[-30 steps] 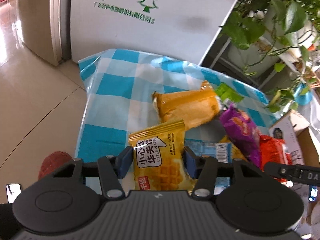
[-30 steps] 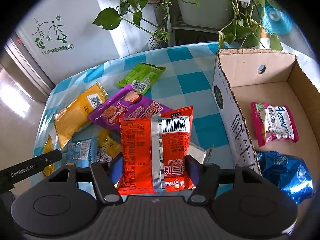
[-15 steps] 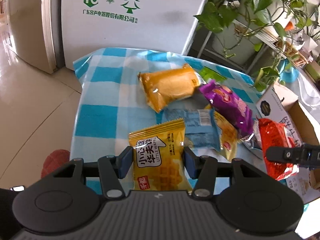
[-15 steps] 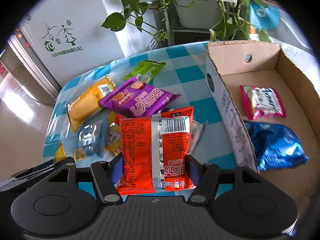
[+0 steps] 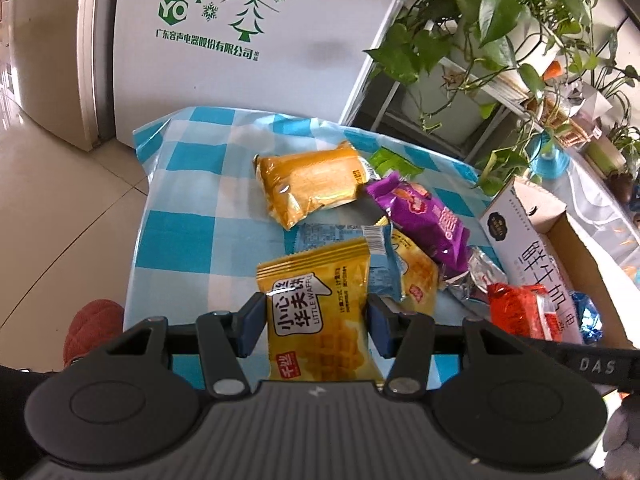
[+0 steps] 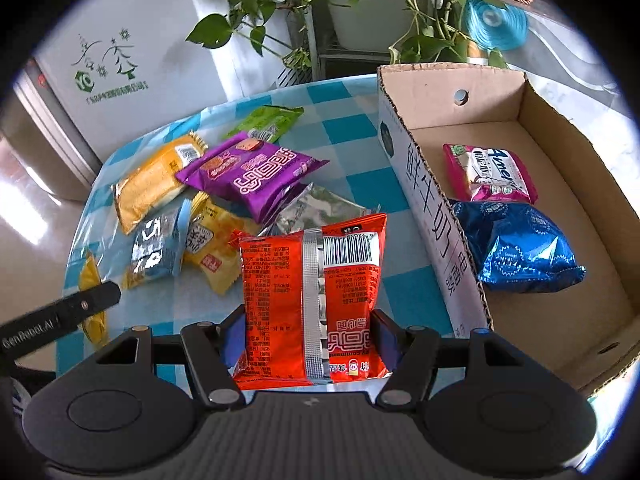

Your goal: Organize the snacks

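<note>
Each gripper is clamped on a packet: left gripper on the yellow waffle packet, right gripper on the red packet. I'd clear the cardboard box wall first, releasing beside the blue bag.

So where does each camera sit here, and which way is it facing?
Left wrist: behind the left claw, looking down at the table; claw grips a yellow waffle packet.
Right wrist: behind the right claw, facing the cardboard box; claw grips a red packet.
Shared: purple packet, box, red packet.
</note>
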`<state>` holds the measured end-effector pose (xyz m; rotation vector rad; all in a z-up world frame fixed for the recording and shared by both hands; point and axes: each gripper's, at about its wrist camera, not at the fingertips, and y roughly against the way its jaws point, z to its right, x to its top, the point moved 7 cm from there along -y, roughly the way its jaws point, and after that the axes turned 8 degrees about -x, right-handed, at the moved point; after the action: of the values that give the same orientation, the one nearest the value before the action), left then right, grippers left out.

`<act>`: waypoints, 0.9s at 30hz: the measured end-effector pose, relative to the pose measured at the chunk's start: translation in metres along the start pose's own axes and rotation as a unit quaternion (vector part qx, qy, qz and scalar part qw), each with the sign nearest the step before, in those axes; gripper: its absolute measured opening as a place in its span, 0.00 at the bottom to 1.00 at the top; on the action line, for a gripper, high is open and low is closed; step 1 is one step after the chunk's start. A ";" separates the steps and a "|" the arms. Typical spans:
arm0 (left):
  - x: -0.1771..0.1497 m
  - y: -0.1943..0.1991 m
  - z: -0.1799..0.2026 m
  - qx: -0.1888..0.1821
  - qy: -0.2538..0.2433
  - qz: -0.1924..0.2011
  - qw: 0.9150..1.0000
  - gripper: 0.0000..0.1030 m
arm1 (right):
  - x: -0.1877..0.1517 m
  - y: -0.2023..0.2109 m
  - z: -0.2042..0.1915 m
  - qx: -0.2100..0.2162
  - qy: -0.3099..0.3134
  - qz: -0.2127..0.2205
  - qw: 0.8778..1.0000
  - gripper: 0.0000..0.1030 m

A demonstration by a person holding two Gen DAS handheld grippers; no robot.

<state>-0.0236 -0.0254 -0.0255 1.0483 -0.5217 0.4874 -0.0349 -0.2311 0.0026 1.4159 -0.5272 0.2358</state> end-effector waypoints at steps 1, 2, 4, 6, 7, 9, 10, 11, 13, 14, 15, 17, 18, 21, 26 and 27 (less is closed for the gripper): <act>0.000 0.001 0.000 -0.002 0.000 0.000 1.000 0.51 | -0.001 0.001 0.000 -0.001 0.003 0.001 1.000 0.68; 0.000 0.001 0.000 -0.004 0.001 0.001 1.000 0.51 | -0.001 0.001 0.000 -0.002 0.004 0.003 1.000 0.68; 0.000 0.003 0.001 -0.009 0.003 0.003 1.000 0.51 | -0.003 0.003 0.002 -0.003 0.003 0.003 1.000 0.68; 0.001 0.004 0.001 -0.014 0.006 0.006 1.000 0.51 | -0.004 0.004 0.003 -0.005 0.003 0.004 1.000 0.68; 0.001 0.005 0.001 -0.015 0.006 0.007 1.000 0.51 | -0.004 0.005 0.003 -0.006 0.003 0.005 1.000 0.68; 0.002 0.006 0.001 -0.020 0.009 0.008 1.000 0.51 | -0.004 0.007 0.006 -0.004 -0.002 0.007 1.000 0.68; 0.001 0.007 0.001 -0.022 0.009 0.009 1.000 0.51 | -0.004 0.008 0.007 -0.002 -0.004 0.008 1.000 0.68; 0.001 0.007 0.001 -0.022 0.008 0.010 1.000 0.51 | -0.003 0.009 0.008 -0.001 -0.006 0.009 1.000 0.68; 0.001 0.009 0.001 -0.023 0.006 0.013 1.000 0.51 | -0.003 0.010 0.010 0.000 -0.008 0.011 1.000 0.68; 0.001 0.009 0.000 -0.023 0.007 0.013 1.000 0.51 | -0.002 0.011 0.011 0.003 -0.010 0.012 1.000 0.68; 0.001 0.009 0.000 -0.023 0.008 0.013 1.000 0.51 | -0.002 0.012 0.012 0.005 -0.013 0.014 1.000 0.68; 0.001 0.010 -0.001 -0.020 0.005 0.014 1.000 0.51 | -0.001 0.015 0.015 0.009 -0.017 0.018 1.000 0.68; 0.001 0.010 -0.001 -0.018 0.003 0.015 1.000 0.51 | 0.000 0.016 0.016 0.011 -0.020 0.019 1.000 0.68; -0.001 0.010 -0.001 -0.012 -0.003 0.016 1.000 0.51 | 0.000 0.020 0.018 0.017 -0.024 0.024 0.999 0.68; -0.005 0.010 0.001 -0.002 -0.017 0.016 1.000 0.51 | 0.000 0.024 0.022 0.025 -0.028 0.029 0.999 0.68; -0.006 0.010 0.002 -0.002 -0.020 0.016 1.000 0.51 | 0.000 0.026 0.023 0.029 -0.030 0.031 0.999 0.68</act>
<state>-0.0346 -0.0238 -0.0208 1.0493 -0.5762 0.4944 -0.0516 -0.2493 0.0269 1.4684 -0.6185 0.2610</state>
